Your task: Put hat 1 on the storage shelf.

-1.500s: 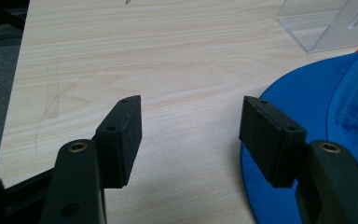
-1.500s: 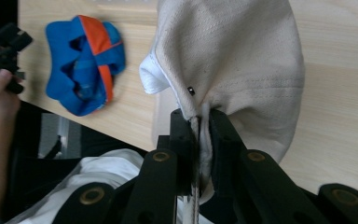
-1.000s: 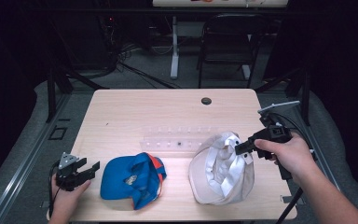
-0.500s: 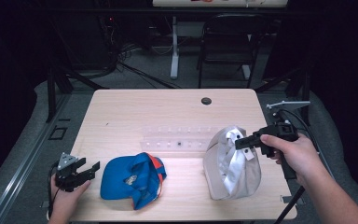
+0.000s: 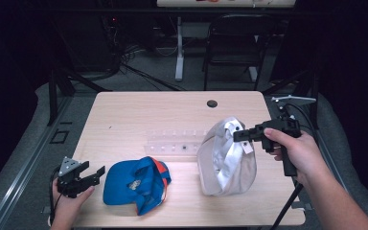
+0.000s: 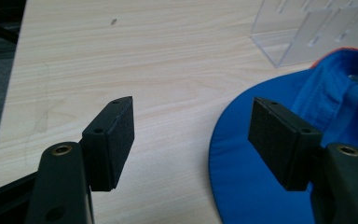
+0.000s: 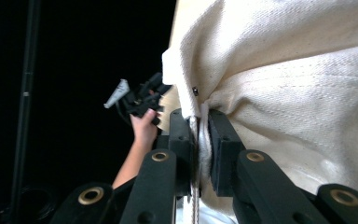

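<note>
Right gripper (image 5: 239, 135) is clamped on the cream twill cap (image 5: 226, 158), lifted on edge, long axis near upright, its hollow facing left. Left gripper (image 6: 193, 140) has just been opening: jaws wide, nothing between them, beside the blue cotton cap (image 5: 135, 184).

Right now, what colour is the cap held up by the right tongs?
Cream-white; the cap shows best in the right gripper view, pinched between the right tongs.
</note>
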Available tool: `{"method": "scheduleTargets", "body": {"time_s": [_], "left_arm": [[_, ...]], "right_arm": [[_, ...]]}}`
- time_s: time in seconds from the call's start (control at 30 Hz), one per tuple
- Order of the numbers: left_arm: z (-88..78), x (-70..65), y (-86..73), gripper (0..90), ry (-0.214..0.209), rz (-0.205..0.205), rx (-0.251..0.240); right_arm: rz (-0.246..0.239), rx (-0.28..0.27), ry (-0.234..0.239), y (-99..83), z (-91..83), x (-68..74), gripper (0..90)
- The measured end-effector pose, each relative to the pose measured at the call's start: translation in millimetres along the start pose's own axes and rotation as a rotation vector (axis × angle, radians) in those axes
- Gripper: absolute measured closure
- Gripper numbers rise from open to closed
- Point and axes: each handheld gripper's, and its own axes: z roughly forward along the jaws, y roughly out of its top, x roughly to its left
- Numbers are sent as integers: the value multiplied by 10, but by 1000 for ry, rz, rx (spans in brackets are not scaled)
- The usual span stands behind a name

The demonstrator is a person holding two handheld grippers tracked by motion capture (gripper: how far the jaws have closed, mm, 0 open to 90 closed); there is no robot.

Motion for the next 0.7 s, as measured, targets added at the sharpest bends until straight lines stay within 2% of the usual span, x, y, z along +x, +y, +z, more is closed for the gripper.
{"method": "scheduleTargets", "body": {"time_s": [0.17, 0.23, 0.3, 0.33, 0.57, 0.7], "left_arm": [[3, -18, -4, 291, -25, -3, 4], [-9, -21, 2, 291, -24, 3, 7], [-4, -29, -4, 284, -17, 8, -10], [-13, -28, -1, 279, -18, 14, 0], [-11, -46, -21, 279, 0, 35, -24], [6, -40, -35, 301, -11, 47, -3]], "right_arm": [[-16, -11, 48, 70, 83, 99, 819], [-23, -7, 63, 107, 120, 136, 819], [-30, -10, 76, 142, 161, 176, 819], [-32, -10, 82, 162, 180, 194, 819], [-29, -19, 127, 296, 348, 280, 819], [-22, -22, 154, 367, 438, 304, 818]]}}
